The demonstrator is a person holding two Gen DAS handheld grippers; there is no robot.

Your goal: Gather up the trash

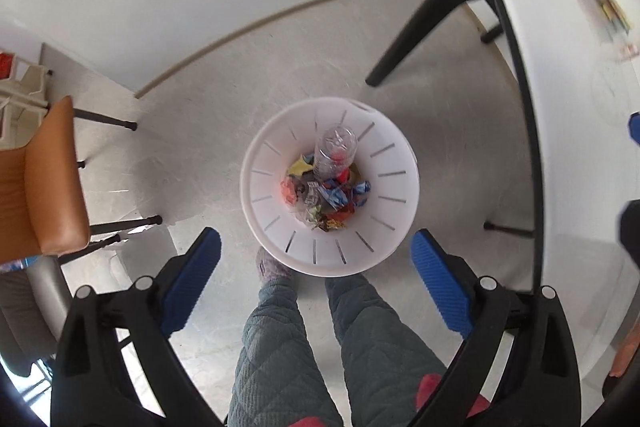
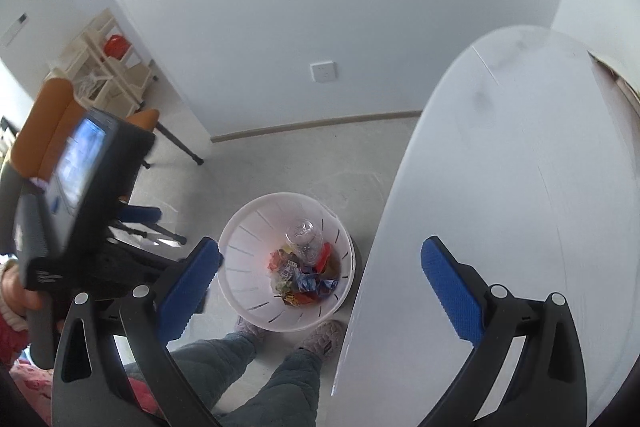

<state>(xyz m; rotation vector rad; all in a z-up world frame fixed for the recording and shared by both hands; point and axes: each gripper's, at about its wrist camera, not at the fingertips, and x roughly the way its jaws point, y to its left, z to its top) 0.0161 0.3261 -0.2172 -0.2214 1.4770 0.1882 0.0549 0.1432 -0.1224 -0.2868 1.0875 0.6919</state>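
A white slotted trash bin (image 1: 276, 231) (image 2: 244, 283) stands on the floor by the person's feet. Inside it a clear plastic bottle (image 1: 335, 151) (image 2: 305, 239) lies on a heap of crumpled colourful wrappers (image 1: 326, 201) (image 2: 300, 277). My left gripper (image 1: 318, 249) hangs high above the bin, pointing straight down, jaws wide open and empty. In the right wrist view the left gripper's black body with its lit screen (image 2: 86, 183) shows at the left. My right gripper (image 2: 320, 259) is also open and empty, between the bin and the table edge.
A white oval table (image 1: 568, 75) (image 2: 500, 187) with black legs (image 1: 424, 23) runs along the right. An orange chair (image 1: 44, 179) (image 2: 52, 115) stands at the left, a cream shelf rack (image 2: 104, 67) behind it. The person's quilted trousers (image 1: 280, 347) and slippers (image 2: 326, 333) are below.
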